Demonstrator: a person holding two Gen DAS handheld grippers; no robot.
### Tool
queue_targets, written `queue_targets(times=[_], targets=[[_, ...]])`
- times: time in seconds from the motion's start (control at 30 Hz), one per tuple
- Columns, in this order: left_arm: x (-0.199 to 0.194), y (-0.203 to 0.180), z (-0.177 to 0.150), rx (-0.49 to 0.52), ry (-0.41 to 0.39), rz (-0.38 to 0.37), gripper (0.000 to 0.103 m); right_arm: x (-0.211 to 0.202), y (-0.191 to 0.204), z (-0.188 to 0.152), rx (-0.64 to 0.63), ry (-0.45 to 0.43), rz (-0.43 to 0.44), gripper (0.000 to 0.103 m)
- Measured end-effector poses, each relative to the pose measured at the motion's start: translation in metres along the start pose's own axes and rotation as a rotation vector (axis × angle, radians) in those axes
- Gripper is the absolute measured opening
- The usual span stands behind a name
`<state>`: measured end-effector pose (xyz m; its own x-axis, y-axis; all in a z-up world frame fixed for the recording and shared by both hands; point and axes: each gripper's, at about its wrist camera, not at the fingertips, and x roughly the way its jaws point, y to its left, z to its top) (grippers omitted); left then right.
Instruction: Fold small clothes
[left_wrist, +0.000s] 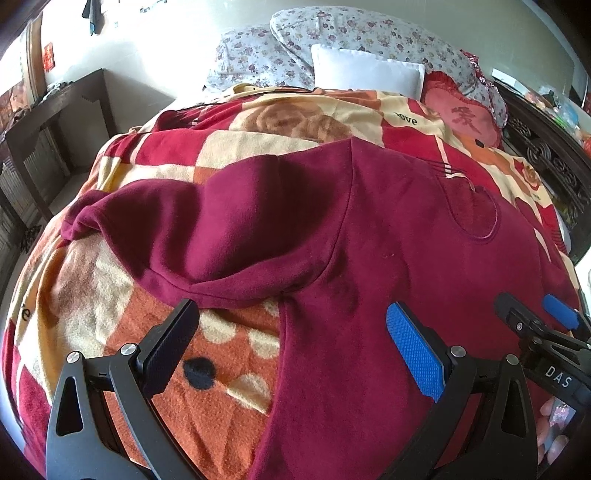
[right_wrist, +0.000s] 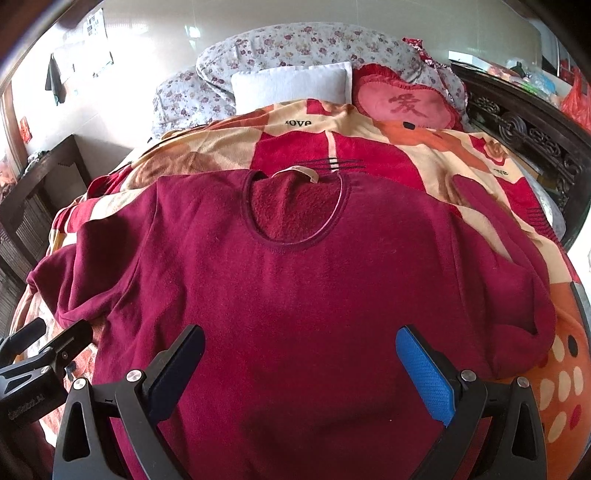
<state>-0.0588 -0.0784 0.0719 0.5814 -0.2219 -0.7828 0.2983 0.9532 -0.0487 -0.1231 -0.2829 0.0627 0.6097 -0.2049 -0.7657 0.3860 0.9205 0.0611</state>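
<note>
The dark red fleece long-sleeved top (right_wrist: 295, 280) is spread on the blanketed bed (left_wrist: 221, 369). With left gripper (left_wrist: 291, 347) and right gripper (right_wrist: 299, 369) released and empty, the rumpled left sleeve (left_wrist: 177, 221) is best pinched at its cuff and folded across the chest.

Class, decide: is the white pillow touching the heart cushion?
Touching. The right wrist view shows the white pillow edge meeting the heart cushion with no gap.

Maroon fleece top (right_wrist: 295, 288) lying flat, spread front-up, round neckline (right_wrist: 295, 210) pointing away, showing fuzzy inside. Both long sleeves (left_wrist: 177, 221) lying out sideways, rumpled, unfolded.
</note>
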Motion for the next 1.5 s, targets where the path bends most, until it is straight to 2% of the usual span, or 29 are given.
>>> queue_targets(times=[0.17, 0.47, 0.63, 0.77, 0.87, 0.93, 1.07, 1.17, 1.3, 1.47, 1.5], targets=[[0.002, 0.013, 0.001, -0.033, 0.005, 0.006, 0.102, 0.007, 0.000, -0.001, 0.031, 0.014, 0.035, 0.103], [0.003, 0.034, 0.003, -0.071, 0.017, 0.015, 0.102, 0.016, 0.007, -0.001, 0.025, 0.036, 0.033, 0.103], [-0.003, 0.062, 0.011, -0.118, 0.014, 0.005, 0.102, 0.021, 0.017, 0.000, 0.003, 0.050, 0.048, 0.103], [-0.009, 0.105, 0.023, -0.223, 0.001, -0.044, 0.102, 0.021, 0.025, 0.001, -0.017, 0.048, 0.063, 0.103], [-0.011, 0.139, 0.032, -0.305, -0.017, -0.052, 0.102, 0.022, 0.029, 0.002, -0.025, 0.052, 0.074, 0.103], [-0.010, 0.170, 0.036, -0.398, -0.028, -0.060, 0.102, 0.022, 0.032, 0.002, -0.028, 0.056, 0.083, 0.102], [0.001, 0.222, 0.038, -0.575, -0.044, -0.080, 0.094, 0.023, 0.037, 0.003, -0.032, 0.058, 0.100, 0.102], [0.016, 0.249, 0.039, -0.663, -0.021, -0.109, 0.079, 0.024, 0.041, 0.003, -0.039, 0.064, 0.109, 0.102], [0.041, 0.270, 0.040, -0.745, 0.015, -0.137, 0.076, 0.028, 0.046, 0.002, -0.057, 0.076, 0.110, 0.102], [0.059, 0.283, 0.045, -0.807, -0.018, -0.146, 0.075, 0.033, 0.048, 0.001, -0.065, 0.093, 0.112, 0.102], [0.063, 0.285, 0.046, -0.811, -0.021, -0.145, 0.072, 0.034, 0.048, 0.001, -0.066, 0.096, 0.112, 0.102]])
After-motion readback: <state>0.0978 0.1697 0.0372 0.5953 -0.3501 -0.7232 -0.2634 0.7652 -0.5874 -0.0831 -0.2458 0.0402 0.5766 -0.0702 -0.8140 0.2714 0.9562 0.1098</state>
